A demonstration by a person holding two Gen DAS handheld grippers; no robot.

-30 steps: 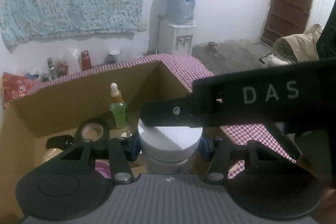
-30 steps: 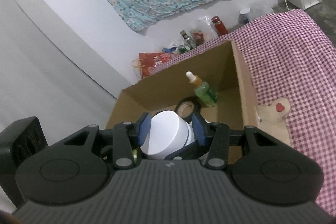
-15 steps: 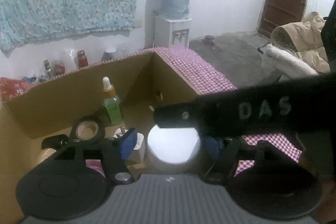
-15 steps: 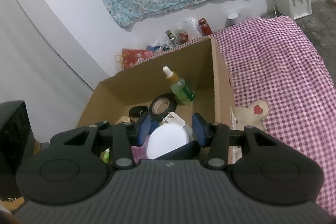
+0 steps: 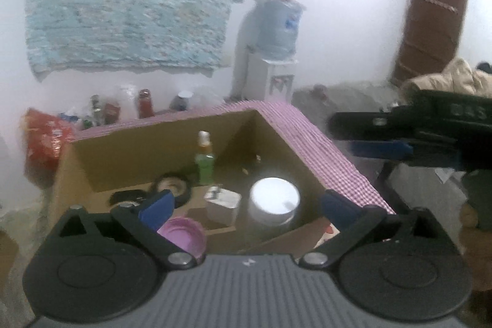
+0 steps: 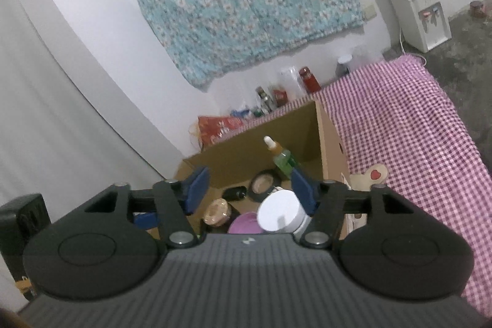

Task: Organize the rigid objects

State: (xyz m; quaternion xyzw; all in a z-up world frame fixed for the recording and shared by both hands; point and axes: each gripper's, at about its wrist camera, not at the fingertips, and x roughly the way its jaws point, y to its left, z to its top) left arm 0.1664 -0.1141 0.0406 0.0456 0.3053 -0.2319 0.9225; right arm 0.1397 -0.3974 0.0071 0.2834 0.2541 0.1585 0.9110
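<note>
White jar (image 5: 274, 200) sits in cardboard box (image 5: 147, 156), below opened left gripper (image 5: 246, 203).

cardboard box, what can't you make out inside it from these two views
- Left wrist view: motion blur smears the green bottle label.
- Right wrist view: the gripper body cuts off the white jar base and most of the purple lid.
- The cardboard box floor corners: hidden by its walls.
</note>
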